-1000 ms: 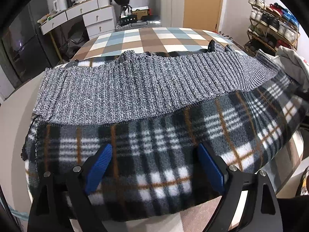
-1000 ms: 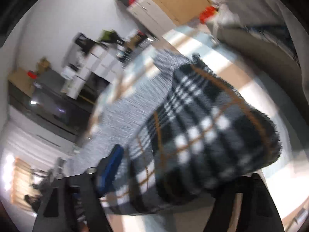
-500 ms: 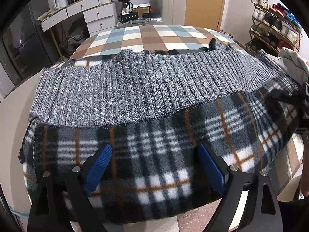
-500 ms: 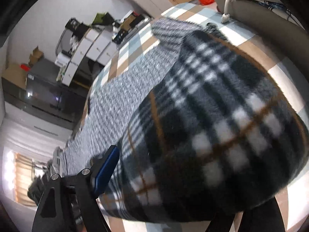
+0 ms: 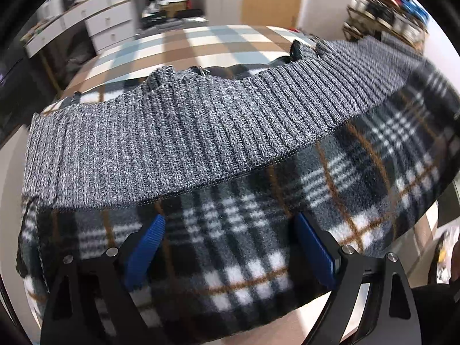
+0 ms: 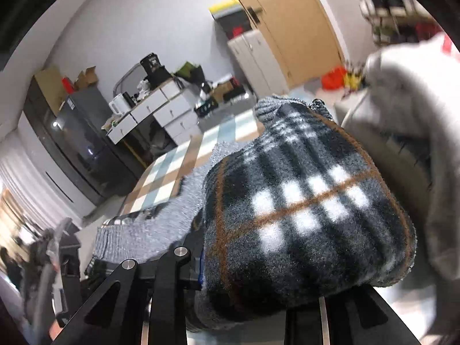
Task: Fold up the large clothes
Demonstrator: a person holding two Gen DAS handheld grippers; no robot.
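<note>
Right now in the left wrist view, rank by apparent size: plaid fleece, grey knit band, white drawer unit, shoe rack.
1. plaid fleece, though it is closest to the camera, so inflated
2. grey knit band
3. white drawer unit and shoe rack: both look small, blurred and far off, too alike to rank

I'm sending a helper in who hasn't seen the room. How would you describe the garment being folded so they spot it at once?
Start at the big table with the tan, blue and white checked cloth. Spread across its near end lies the plaid fleece garment, black, grey and white with thin orange-brown lines, lined in grey ribbed knit. The plain light grey clothing beside it carries no pattern.
</note>
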